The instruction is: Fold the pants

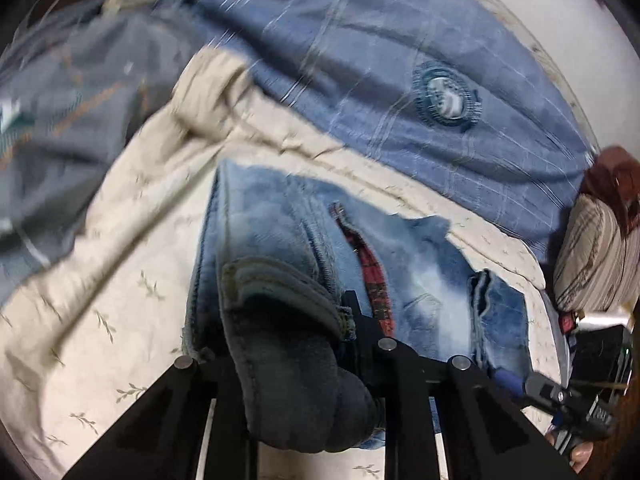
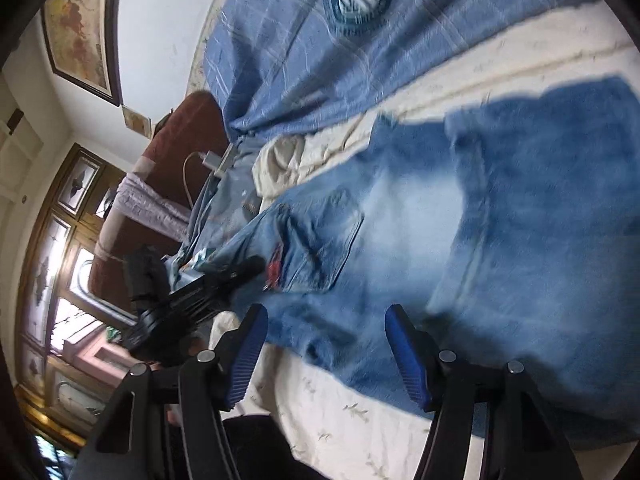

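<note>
While the left claw [image 1: 304, 344] is pinching the jeans [image 2: 440, 240] waistband for folding, the right claw [image 2: 326, 344] is hovering spread above them.

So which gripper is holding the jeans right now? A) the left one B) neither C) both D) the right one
A: the left gripper is shut on a bunched, dark fold of the jeans, while the right gripper is open, with bare blue pads and nothing between them.

Blue checked blanket [image 2: 316, 60] bunched over the cream sheet [image 1: 100, 280], framed map [image 2: 80, 28] on the wall
</note>
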A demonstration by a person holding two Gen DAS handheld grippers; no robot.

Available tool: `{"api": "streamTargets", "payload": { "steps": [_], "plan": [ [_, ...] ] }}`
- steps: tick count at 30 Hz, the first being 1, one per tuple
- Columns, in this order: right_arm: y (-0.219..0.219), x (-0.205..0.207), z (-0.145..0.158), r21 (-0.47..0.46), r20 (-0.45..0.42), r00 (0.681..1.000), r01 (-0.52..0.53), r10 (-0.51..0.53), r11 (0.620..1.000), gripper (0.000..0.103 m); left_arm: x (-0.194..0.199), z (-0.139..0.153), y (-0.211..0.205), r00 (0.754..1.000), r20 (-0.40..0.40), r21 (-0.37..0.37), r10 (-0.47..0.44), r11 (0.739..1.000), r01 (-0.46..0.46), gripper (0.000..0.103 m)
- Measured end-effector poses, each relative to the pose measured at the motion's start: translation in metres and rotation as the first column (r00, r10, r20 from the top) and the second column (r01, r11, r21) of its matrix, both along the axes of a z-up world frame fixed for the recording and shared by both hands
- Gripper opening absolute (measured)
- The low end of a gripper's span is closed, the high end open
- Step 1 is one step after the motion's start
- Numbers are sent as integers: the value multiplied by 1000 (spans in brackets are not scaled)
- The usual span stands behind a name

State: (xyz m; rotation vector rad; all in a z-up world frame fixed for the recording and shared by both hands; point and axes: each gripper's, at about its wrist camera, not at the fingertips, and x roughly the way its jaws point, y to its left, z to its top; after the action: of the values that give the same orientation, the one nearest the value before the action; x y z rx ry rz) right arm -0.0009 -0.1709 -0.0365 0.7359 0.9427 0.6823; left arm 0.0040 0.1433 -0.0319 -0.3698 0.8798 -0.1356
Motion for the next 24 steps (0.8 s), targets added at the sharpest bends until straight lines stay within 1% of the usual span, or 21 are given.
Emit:
{"api": "streamTargets", "payload": {
  "steps": [3, 7, 10, 13, 15, 18, 20, 21, 24],
  "plan": [
    [-23, 0, 4, 19, 10, 997, 78, -78, 997, 63, -4, 20, -15, 998, 49, 47, -47, 998, 45, 20],
    [-55, 0, 6, 52, 7, 984, 179, -180, 982, 63, -11, 47, -49, 983, 109, 125, -149, 983, 135, 19],
    [-83, -1, 7, 97, -11, 966, 257, -257, 961, 63, -13, 60, -82, 963, 129, 182, -235, 961, 210, 18],
    [-104, -2, 3, 162, -53, 952, 305, -301, 938, 63, -14, 68, -114, 943, 133, 224, -304, 936, 270, 17],
    [-117, -4, -1, 213, -83, 943, 331, -321, 919, 63, -13, 70, -134, 930, 129, 239, -343, 921, 306, 17],
    [-136, -6, -4, 238, -117, 923, 385, -367, 892, 63, -11, 68, -169, 909, 115, 272, -400, 893, 358, 17],
    [-149, -9, -6, 254, -129, 907, 422, -402, 870, 63, -11, 62, -191, 892, 100, 283, -440, 872, 398, 17],
    [-156, -11, -6, 266, -133, 898, 439, -419, 858, 63, -11, 57, -206, 880, 89, 294, -466, 857, 424, 17],
    [-178, -16, -6, 294, -149, 865, 501, -479, 814, 63, -10, 41, -242, 855, 55, 312, -515, 823, 475, 17]
  ]
}}
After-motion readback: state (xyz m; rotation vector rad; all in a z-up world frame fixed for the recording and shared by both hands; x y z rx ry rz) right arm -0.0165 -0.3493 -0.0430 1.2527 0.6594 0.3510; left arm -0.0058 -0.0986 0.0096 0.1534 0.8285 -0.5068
